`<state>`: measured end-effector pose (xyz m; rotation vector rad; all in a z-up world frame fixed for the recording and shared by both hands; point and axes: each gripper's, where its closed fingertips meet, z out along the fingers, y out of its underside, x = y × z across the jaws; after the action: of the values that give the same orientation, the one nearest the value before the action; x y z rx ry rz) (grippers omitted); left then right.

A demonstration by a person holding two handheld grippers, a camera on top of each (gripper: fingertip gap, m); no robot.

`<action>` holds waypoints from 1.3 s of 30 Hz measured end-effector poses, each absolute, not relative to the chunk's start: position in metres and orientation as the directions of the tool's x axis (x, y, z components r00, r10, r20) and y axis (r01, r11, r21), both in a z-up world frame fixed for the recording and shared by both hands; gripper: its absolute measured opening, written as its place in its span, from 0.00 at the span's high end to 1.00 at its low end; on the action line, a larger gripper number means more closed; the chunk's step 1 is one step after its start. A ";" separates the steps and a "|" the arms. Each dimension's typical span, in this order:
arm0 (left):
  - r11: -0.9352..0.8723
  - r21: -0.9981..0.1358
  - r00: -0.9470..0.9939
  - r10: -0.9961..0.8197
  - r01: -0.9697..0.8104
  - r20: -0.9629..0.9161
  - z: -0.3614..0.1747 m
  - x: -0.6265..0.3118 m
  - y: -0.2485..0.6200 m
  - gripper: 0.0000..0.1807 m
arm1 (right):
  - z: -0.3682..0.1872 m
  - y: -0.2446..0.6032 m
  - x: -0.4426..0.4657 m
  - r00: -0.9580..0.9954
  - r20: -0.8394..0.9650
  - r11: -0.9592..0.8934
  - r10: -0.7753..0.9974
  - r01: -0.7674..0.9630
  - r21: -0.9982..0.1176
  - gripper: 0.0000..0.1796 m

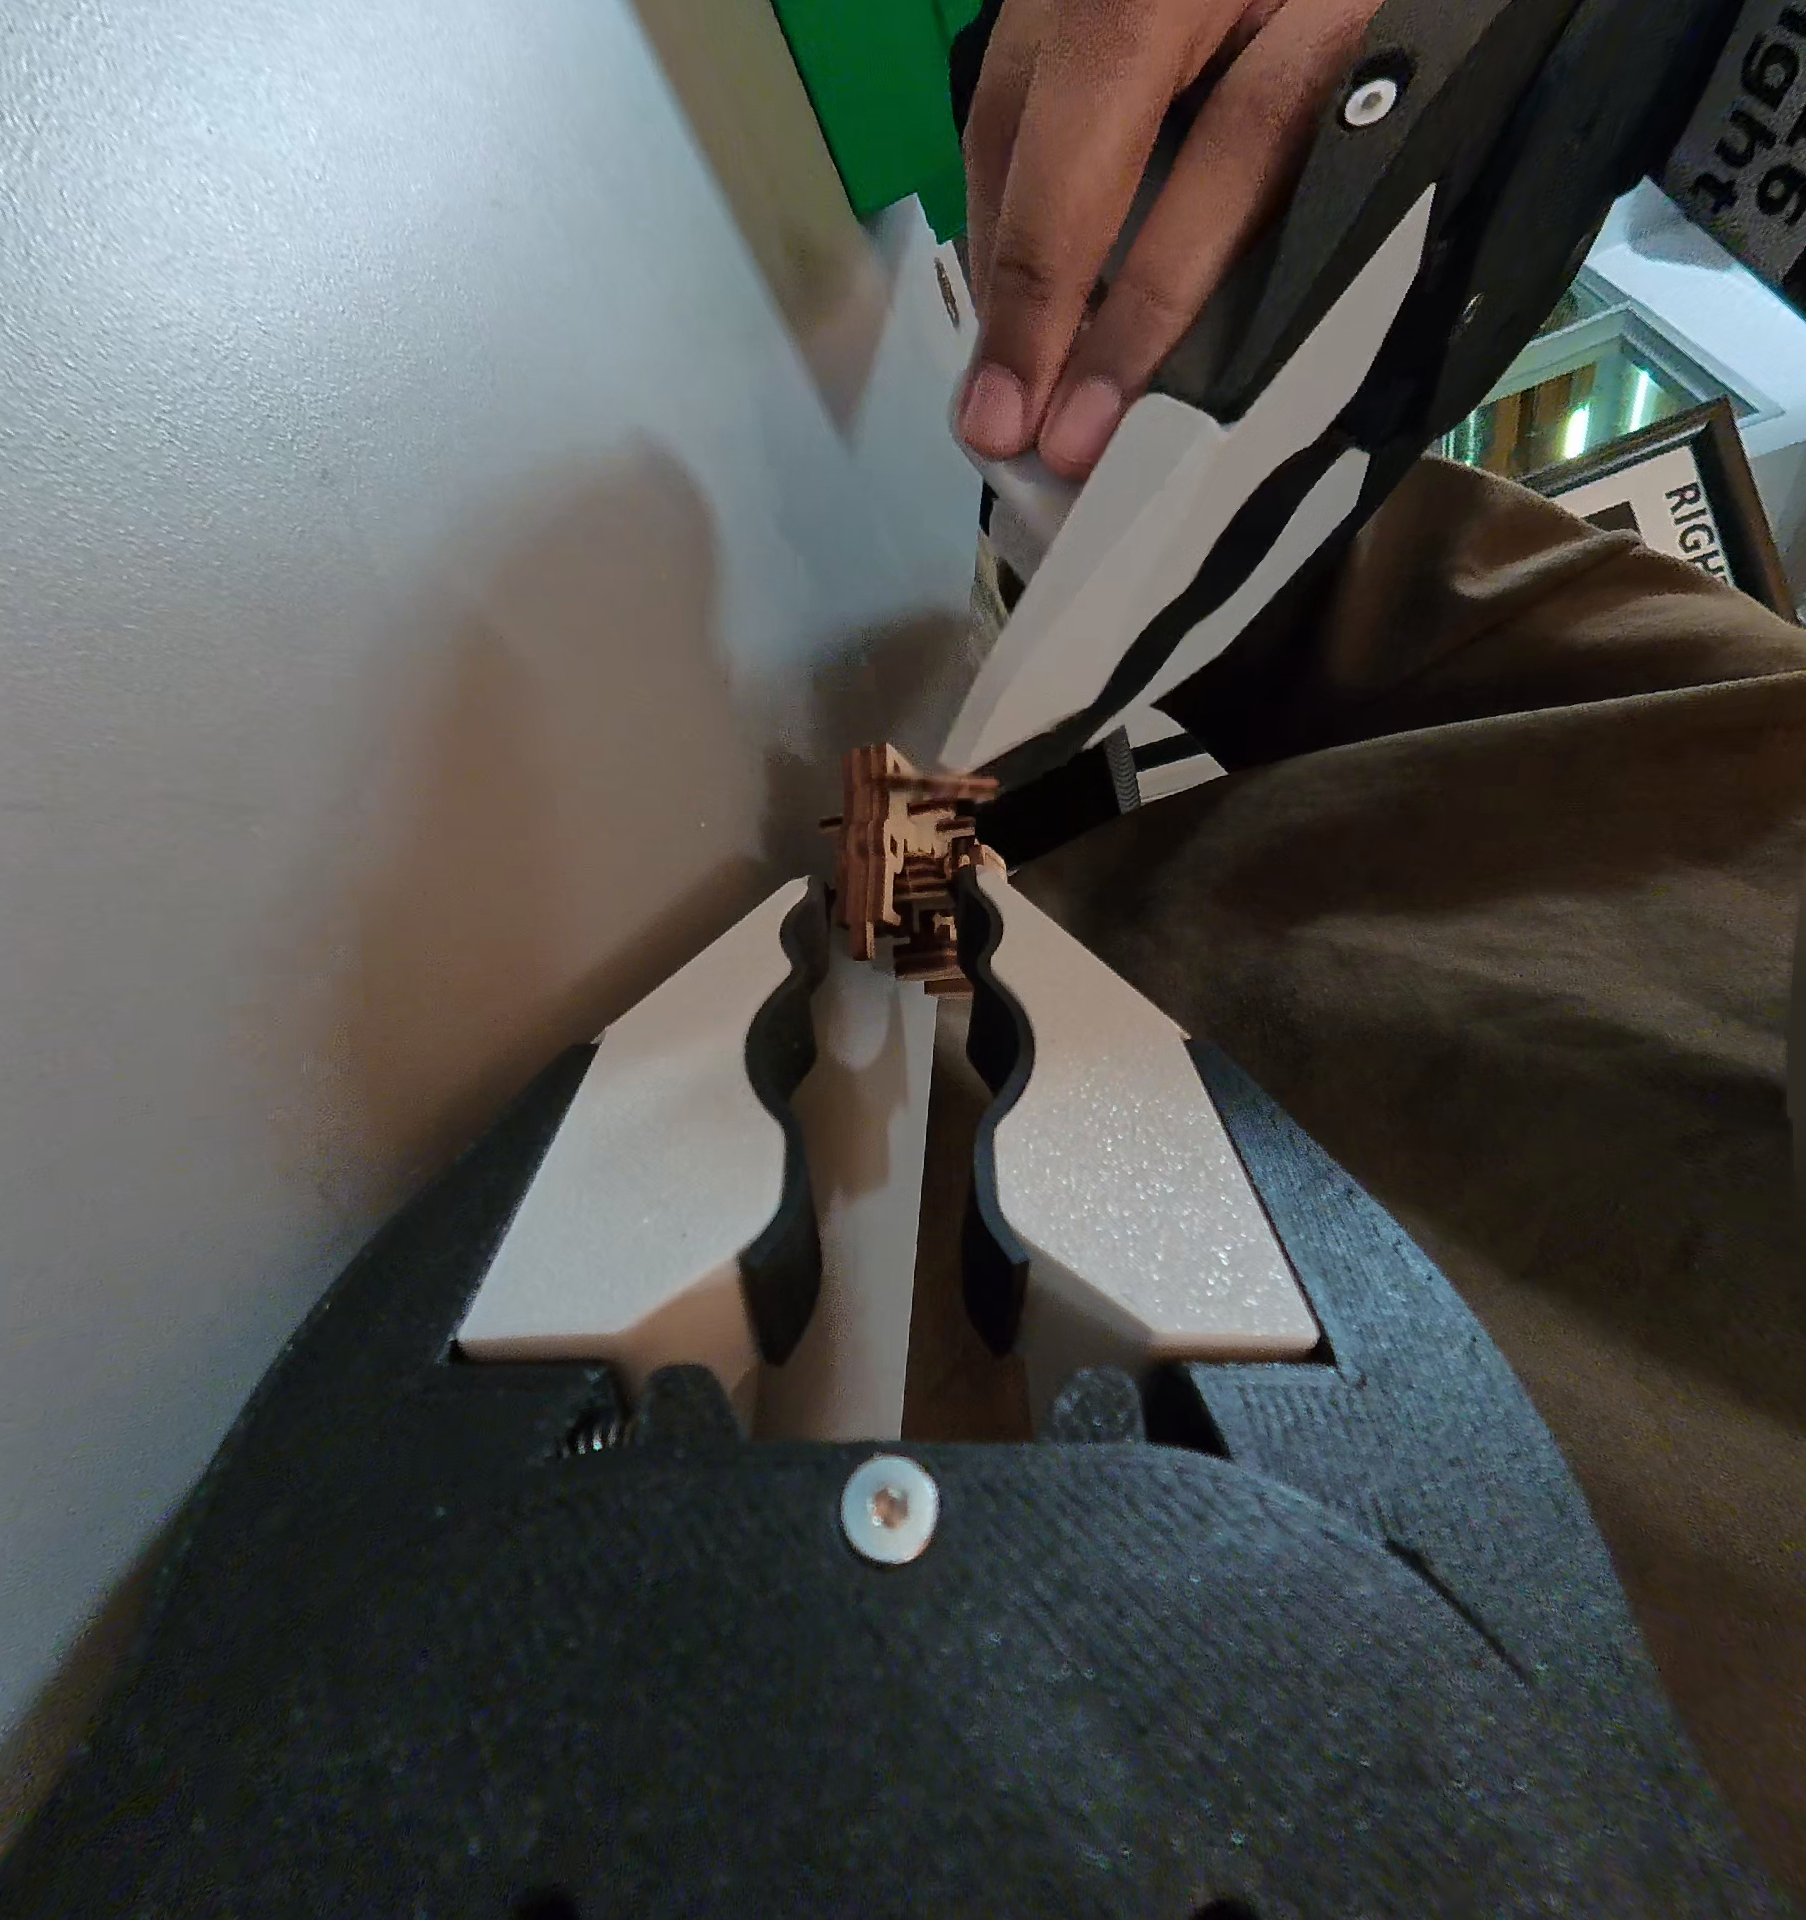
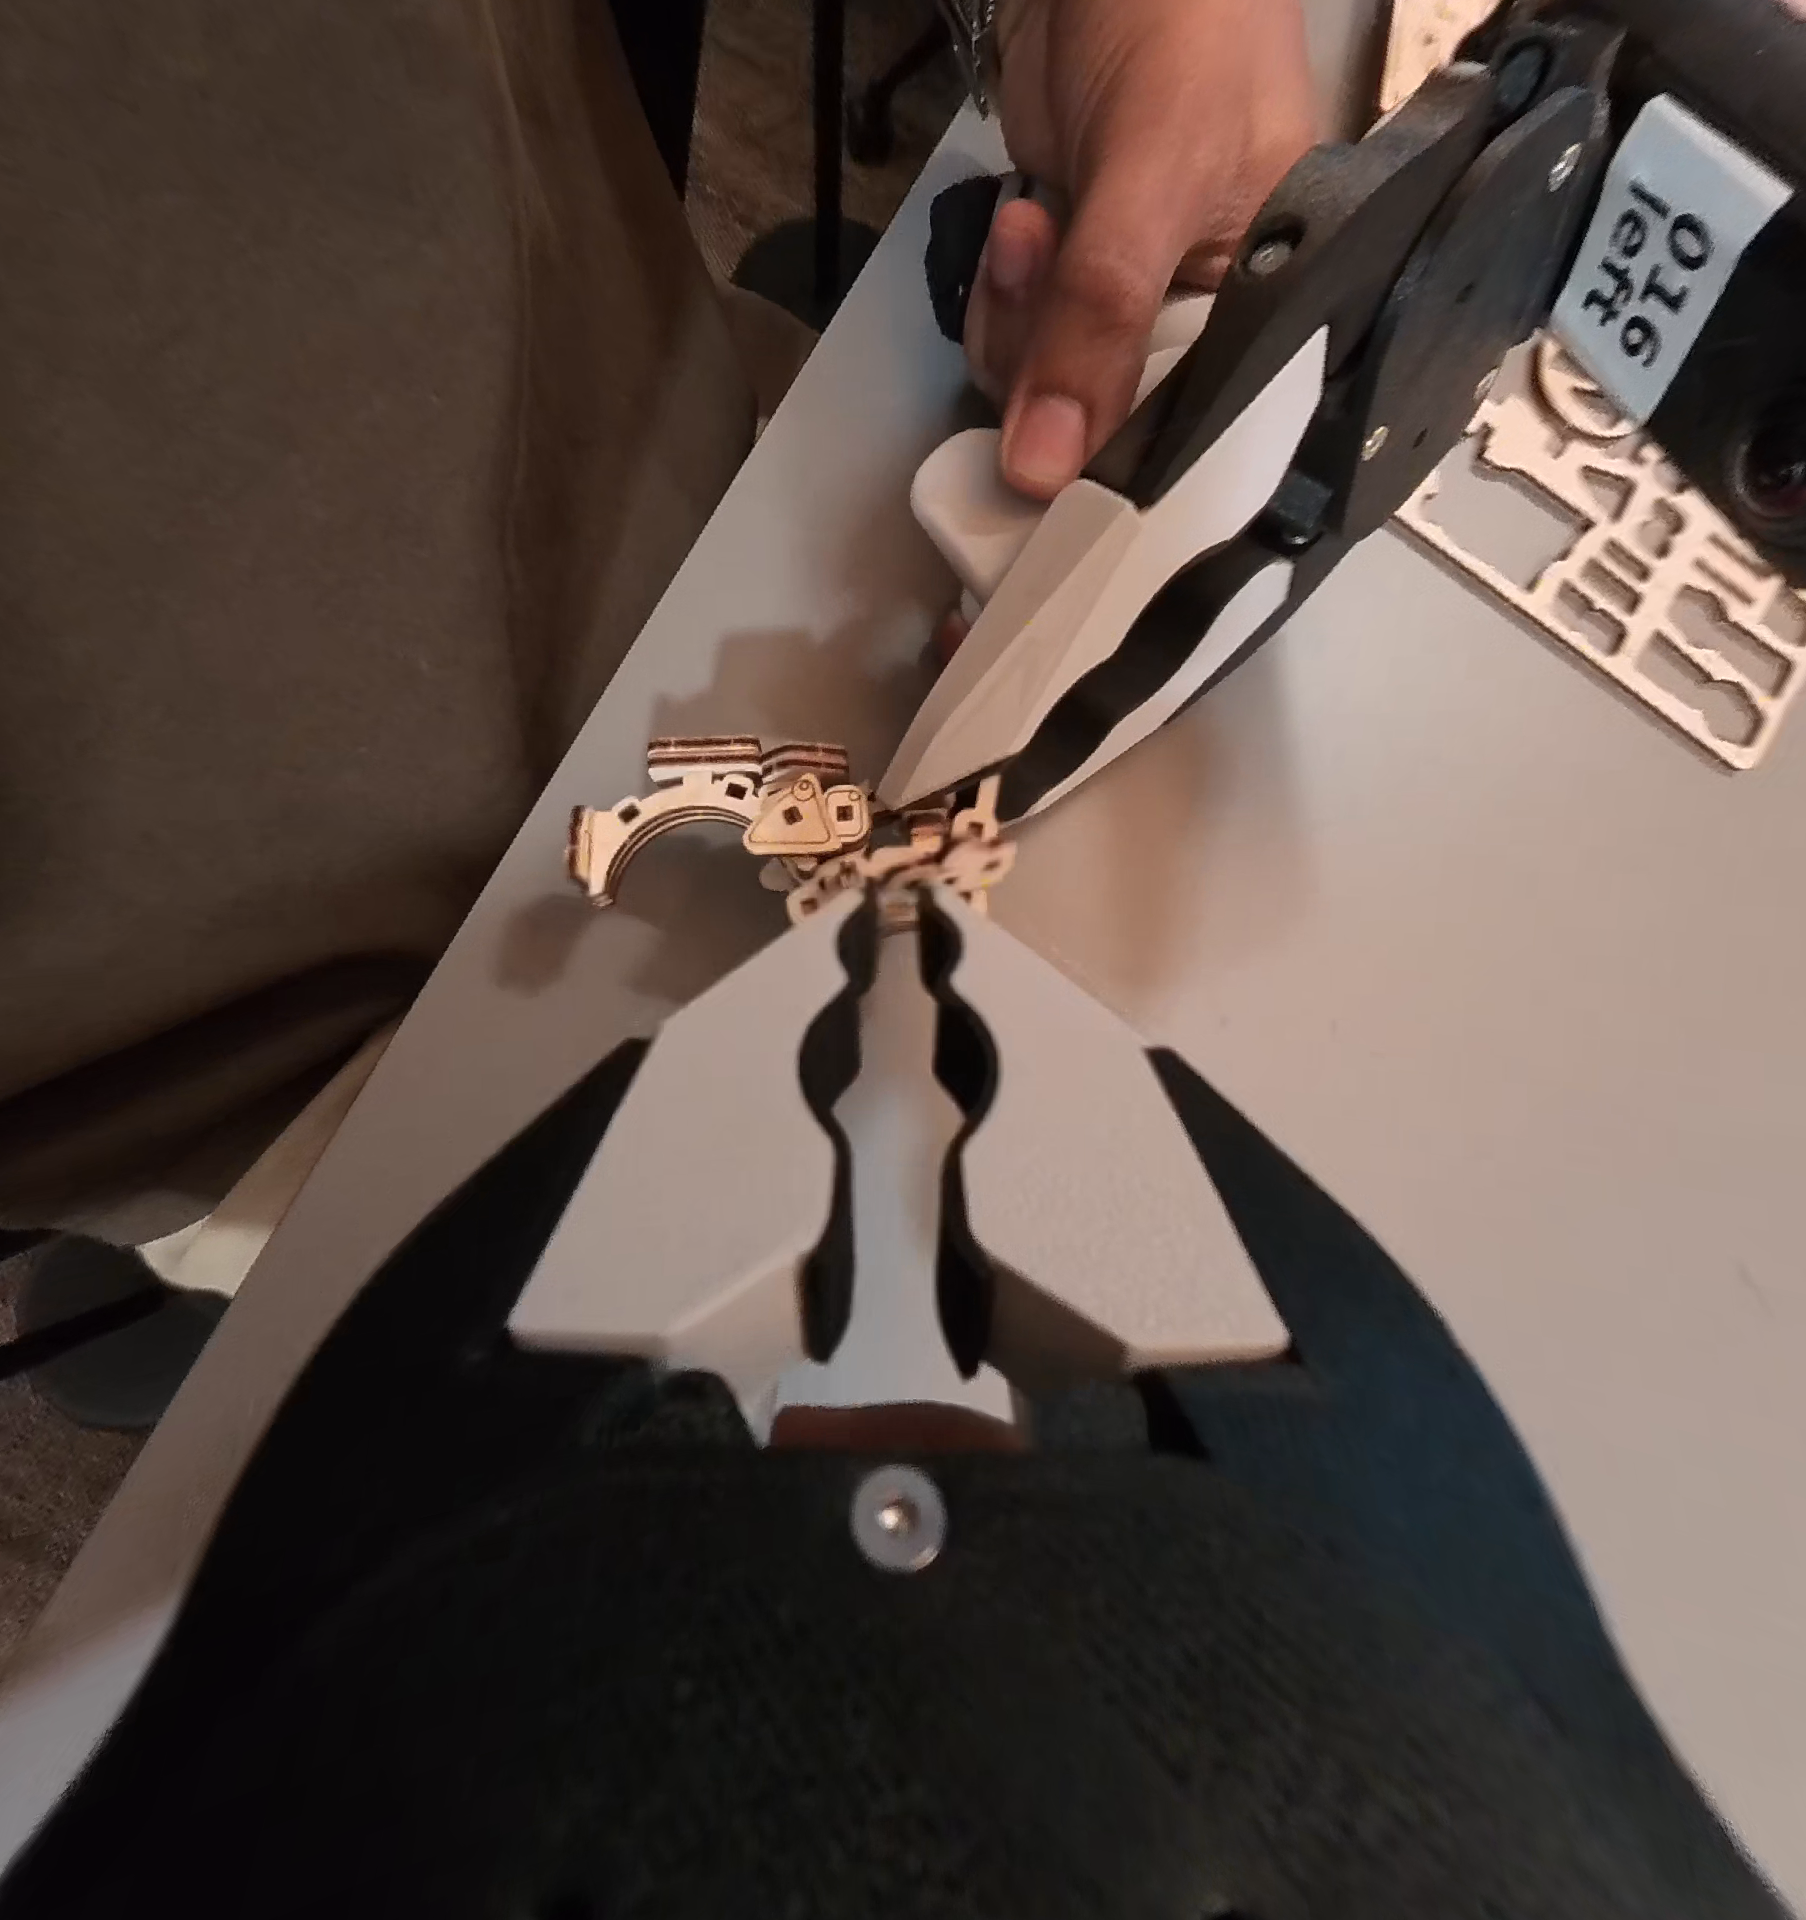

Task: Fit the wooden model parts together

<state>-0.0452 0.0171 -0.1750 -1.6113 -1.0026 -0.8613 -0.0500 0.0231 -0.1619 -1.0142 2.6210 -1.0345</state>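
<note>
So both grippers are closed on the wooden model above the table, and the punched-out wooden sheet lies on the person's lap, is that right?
Not quite: the punched-out wooden sheet lies on the grey table, behind the left gripper, not on the lap, as the right wrist view shows. The rest holds: the left gripper and the right gripper both have their jaws closed on the wooden model.
</note>
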 end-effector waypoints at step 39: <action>-0.108 -0.404 0.418 0.219 0.908 0.881 -0.175 -0.050 0.017 0.88 | -0.156 0.000 -0.074 -0.839 -0.531 0.618 -0.122 0.354 -0.702 0.84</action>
<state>-0.0502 0.0169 -0.1746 -1.5981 -1.0174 -0.8013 -0.0743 0.0003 -0.1555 0.1826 2.3010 -1.1597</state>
